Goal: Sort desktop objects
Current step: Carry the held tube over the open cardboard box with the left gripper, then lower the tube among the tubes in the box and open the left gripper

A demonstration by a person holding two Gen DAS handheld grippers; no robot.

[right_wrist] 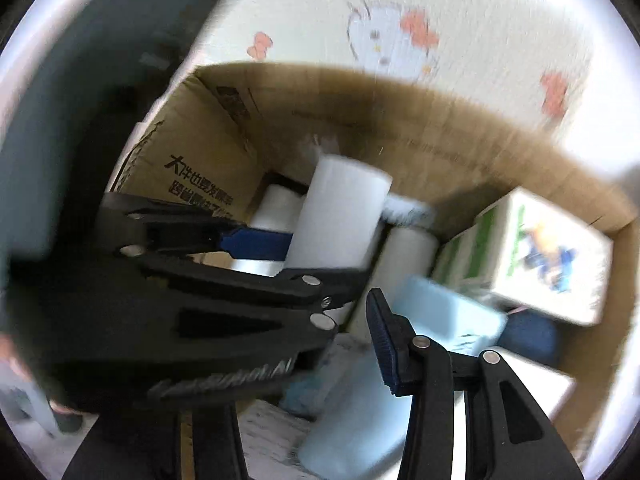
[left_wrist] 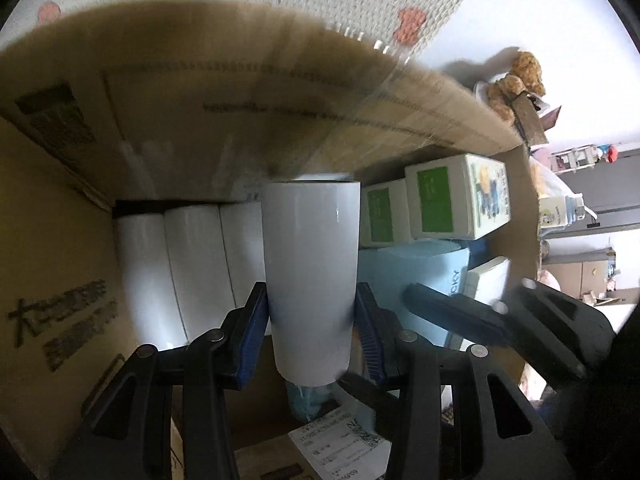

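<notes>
My left gripper [left_wrist: 311, 312] is shut on a white tumbler [left_wrist: 310, 276] and holds it upright inside a brown cardboard box [left_wrist: 60, 240]. The tumbler also shows in the right wrist view [right_wrist: 340, 216], with the left gripper's blue pad [right_wrist: 256, 242] against it. Several more white tumblers [left_wrist: 192, 272] stand in a row at the box's back left. My right gripper [right_wrist: 332, 356] is open and empty, just right of the left one and above pale blue packs [right_wrist: 444, 316]; its left finger is hidden behind the left gripper.
White boxes with green labels [left_wrist: 436, 200] stand at the box's back right. A pale blue pack [left_wrist: 420, 276] lies below them. A printed label [left_wrist: 340, 444] lies on the box floor. Outside are a patterned mat [right_wrist: 392, 40] and a teddy bear [left_wrist: 520, 76].
</notes>
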